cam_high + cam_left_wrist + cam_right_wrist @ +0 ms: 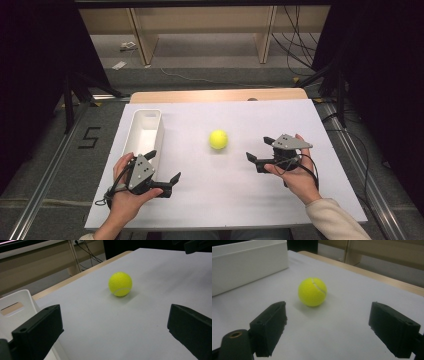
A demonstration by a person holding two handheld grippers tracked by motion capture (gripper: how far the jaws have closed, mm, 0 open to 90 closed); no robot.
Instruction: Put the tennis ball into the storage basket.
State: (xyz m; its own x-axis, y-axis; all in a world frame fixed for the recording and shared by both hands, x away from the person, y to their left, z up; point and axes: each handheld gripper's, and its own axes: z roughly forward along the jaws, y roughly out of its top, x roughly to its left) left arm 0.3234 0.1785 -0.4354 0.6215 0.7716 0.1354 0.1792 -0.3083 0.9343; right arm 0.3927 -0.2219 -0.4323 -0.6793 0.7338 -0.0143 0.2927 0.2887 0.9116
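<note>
A fuzzy yellow-green tennis ball with a white seam (218,139) sits on the white-covered table (225,185), free between the wide-open left gripper (163,166) and wide-open right gripper (260,149), right of the long white plastic bin (143,131), while a "5" (89,137) marks the floor.

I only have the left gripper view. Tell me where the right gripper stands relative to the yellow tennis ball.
Observer: In the high view the right gripper sits right of the yellow tennis ball, apart from it, its jaws open and turned toward it.
Operator: Report what the white container holds.
Observer: The long white plastic bin looks empty from above.
Operator: Describe the ball's seam on the far side.
Observer: In the right gripper view a white seam curves across the ball's upper right.
</note>
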